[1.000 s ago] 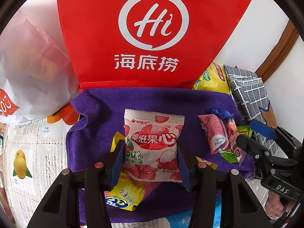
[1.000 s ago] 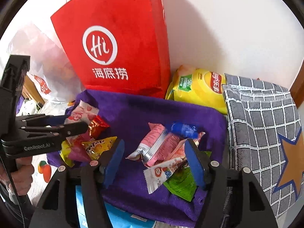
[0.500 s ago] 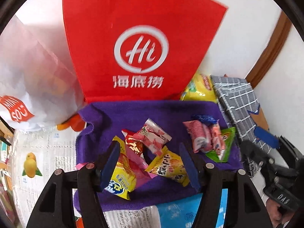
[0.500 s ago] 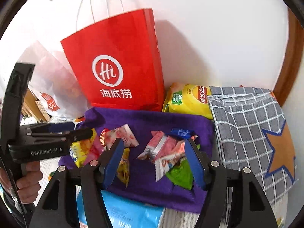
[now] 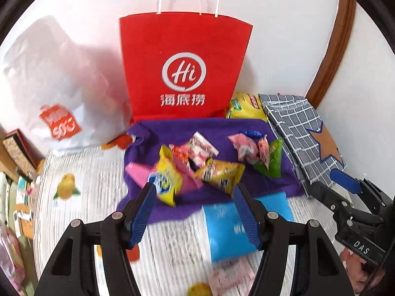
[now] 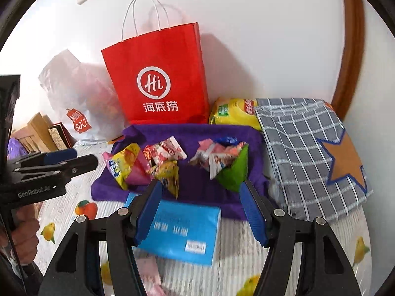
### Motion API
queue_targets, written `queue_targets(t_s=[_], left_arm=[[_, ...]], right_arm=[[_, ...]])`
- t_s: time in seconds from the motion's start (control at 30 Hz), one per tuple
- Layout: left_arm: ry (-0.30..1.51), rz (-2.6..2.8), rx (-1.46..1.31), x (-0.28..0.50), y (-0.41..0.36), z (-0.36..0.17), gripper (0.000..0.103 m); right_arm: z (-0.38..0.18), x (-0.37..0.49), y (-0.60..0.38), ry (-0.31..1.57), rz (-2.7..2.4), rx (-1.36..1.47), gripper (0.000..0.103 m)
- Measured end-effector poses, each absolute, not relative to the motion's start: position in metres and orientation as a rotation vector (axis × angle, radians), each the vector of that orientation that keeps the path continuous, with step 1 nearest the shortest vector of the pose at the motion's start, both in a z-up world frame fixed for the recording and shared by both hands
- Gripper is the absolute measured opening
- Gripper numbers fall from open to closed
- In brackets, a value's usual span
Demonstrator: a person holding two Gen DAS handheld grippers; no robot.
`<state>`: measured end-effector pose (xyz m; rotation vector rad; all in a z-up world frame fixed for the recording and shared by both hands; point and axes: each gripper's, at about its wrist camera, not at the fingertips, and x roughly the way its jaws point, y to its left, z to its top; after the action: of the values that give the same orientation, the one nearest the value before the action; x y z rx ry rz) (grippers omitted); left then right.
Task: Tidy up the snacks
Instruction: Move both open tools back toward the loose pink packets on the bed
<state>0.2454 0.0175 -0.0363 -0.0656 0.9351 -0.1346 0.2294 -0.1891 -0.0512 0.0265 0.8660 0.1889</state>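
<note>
While the snacks lie in 2 little heaps on the purple cloth, we see both of our grippers hang above and in front of them, with nothing between the jaws. The left heap sits straight ahead of our left gripper, and the right heap sits ahead of our right gripper. Each one is half open and empty. The yellow pack in the left heap lies longways toward us, nearest our left gripper. We think the next grab is a short reach forward and down. Behind the cloth stands a red bag that says "Hi" and "海底捞". The white bag tag seems to read "MINI SO".
</note>
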Motion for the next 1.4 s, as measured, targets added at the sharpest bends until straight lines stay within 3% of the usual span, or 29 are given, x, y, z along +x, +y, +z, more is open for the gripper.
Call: queue_targets(t_s=[0.57,1.4], left_arm=[[0.906,-0.106,-0.102,0.154,0.040,-0.043,0.063],[1.009,-0.073,-0.187,0.128,0.078,-0.101,0.063]], right_arm=[[-0.068,0.145,-0.182,0.886,0.182,-0.005,0.066],[-0.165,0.106,-0.139,1.083,0.263,-0.094,0.062]])
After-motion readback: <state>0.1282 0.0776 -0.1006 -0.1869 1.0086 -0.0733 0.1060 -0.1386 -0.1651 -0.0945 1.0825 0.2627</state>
